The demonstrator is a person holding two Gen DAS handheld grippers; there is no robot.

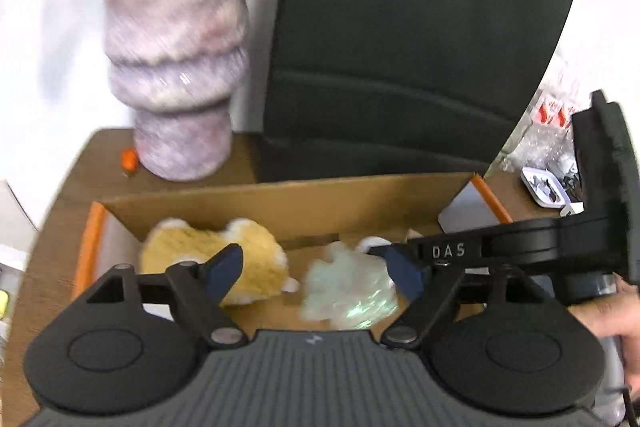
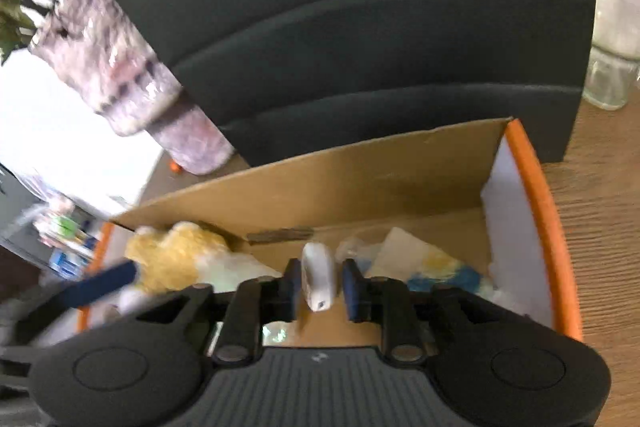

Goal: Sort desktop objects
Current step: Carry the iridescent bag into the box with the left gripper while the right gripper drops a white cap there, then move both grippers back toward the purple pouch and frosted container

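Small white oblong object [image 2: 318, 277] sits between the jaws of the right gripper [image 2: 319, 287], over the open cardboard box [image 2: 360, 171]. Long axis runs roughly along the gripper's pointing line, one end toward the camera. Gaps show on both sides of it, so the pads do not appear to press; judged as released or about to drop. No earlier frame to compare.

Below it, box floor holds a yellow plush toy [image 1: 240, 259], a pale green crinkled bag [image 1: 348, 291] and a paper item with blue and yellow print [image 2: 432, 267].

Left gripper [image 1: 316, 273] stands wide open with nothing between its jaws, hovering over the plush and the bag. Right gripper is the nearer to the white object.

Box rests on the brown surface [image 2: 600, 227], its end edges orange.

Legible writing: "DAS" on the right gripper's arm, seen from the left wrist.
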